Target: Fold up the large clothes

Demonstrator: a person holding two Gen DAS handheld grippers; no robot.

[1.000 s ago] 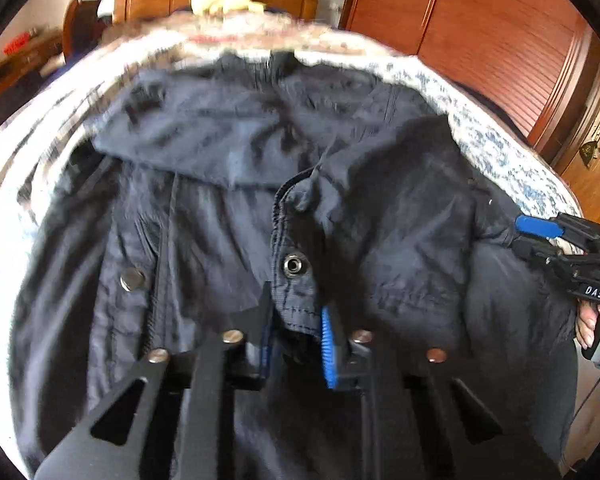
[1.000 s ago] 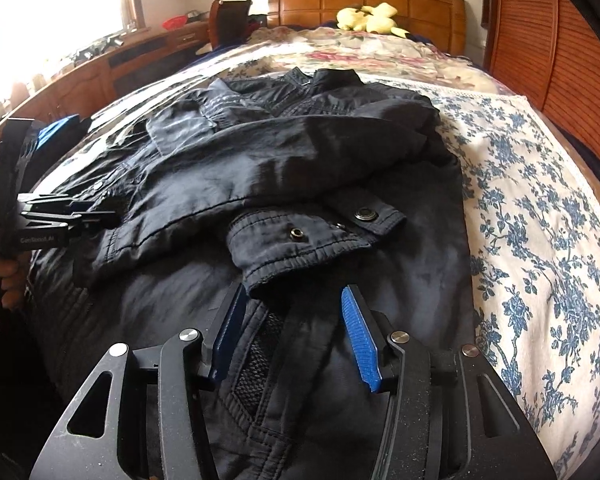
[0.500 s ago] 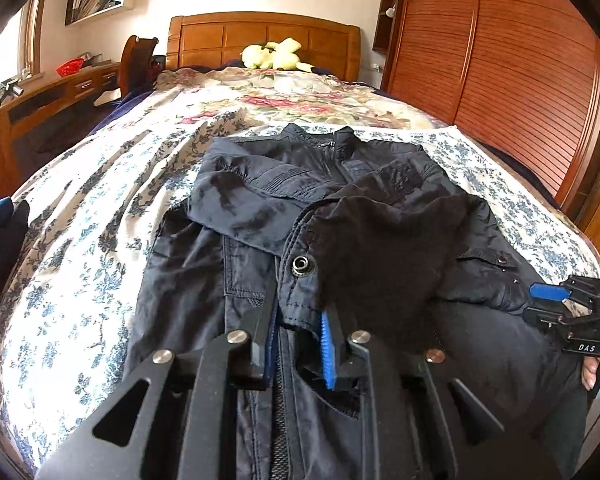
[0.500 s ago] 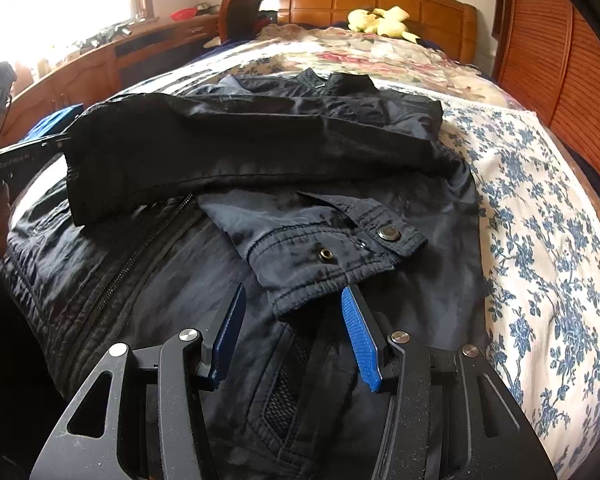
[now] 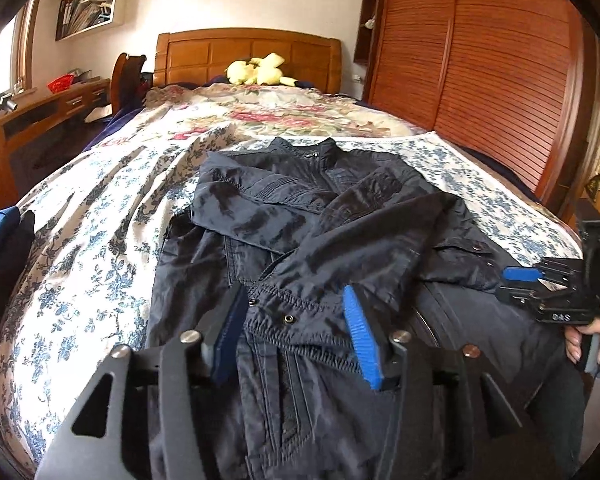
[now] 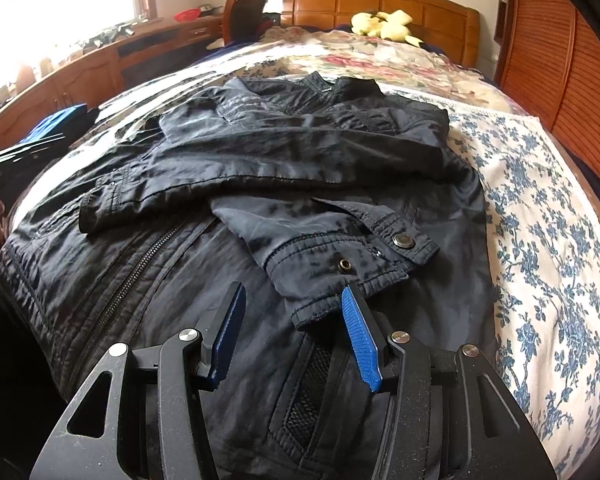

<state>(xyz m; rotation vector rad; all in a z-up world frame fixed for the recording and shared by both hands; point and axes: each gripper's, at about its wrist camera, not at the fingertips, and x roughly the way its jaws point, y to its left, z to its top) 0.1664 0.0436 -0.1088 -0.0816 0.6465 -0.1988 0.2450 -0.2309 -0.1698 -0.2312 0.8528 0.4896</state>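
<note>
Dark jacket [image 5: 340, 240] spread on the floral bedspread [image 5: 100, 220], both sleeves folded across its front

Left gripper [image 5: 296, 332] jaws opening, a sleeve cuff [image 5: 300, 304] loose between them; right gripper [image 6: 292, 328] spread, pinching nothing

One dark jacket [image 5: 324, 240] lies on one bed [image 5: 100, 216], both sleeves crossed over its front. Two grippers show, the left gripper [image 5: 296, 332] at six o'clock. One yellow soft toy [image 5: 256, 70] at twelve o'clock.
</note>
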